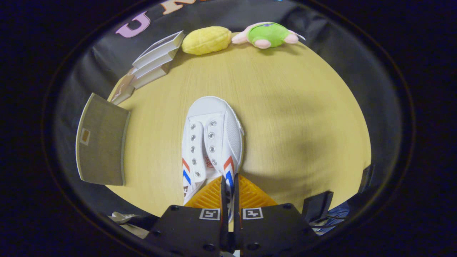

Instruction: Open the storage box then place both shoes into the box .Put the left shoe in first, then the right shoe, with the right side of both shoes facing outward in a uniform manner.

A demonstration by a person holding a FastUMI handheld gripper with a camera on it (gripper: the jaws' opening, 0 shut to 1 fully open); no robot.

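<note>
Shoe (212, 141), a white canvas sneaker with red and blue stripes on both flanks, lies on the wooden bench (292, 107) with its toe pointing away from you and its heel end reaching back to the tool (228, 192). Your tool's fingers are drawn close together, with only a thin gap between them, and a strip of the shoe's rear collar on the striped right flank appears to sit in that gap. You look to be pinching the collar wall, though the contact itself is hidden by the fingers.

Expect it to handle as a light, soft thing. The canvas upper will likely fold and sag, while the rubber sole and toe cap should keep the bottom stiff. There are no laces in the eyelets, so the tongue and flaps can flop open. Held by one edge of the collar, the toe will probably droop and swing, so you should move it slowly and keep the grip deep on the collar rather than on its lip. The canvas should give decent friction.

Off to the left of the shoe, well apart from it, stands the grey storage box (101, 141), with a stack of white boxes (157, 60) beyond it. At the far side of the bench rest a yellow plush (207, 40) and a green plush (267, 34).
</note>
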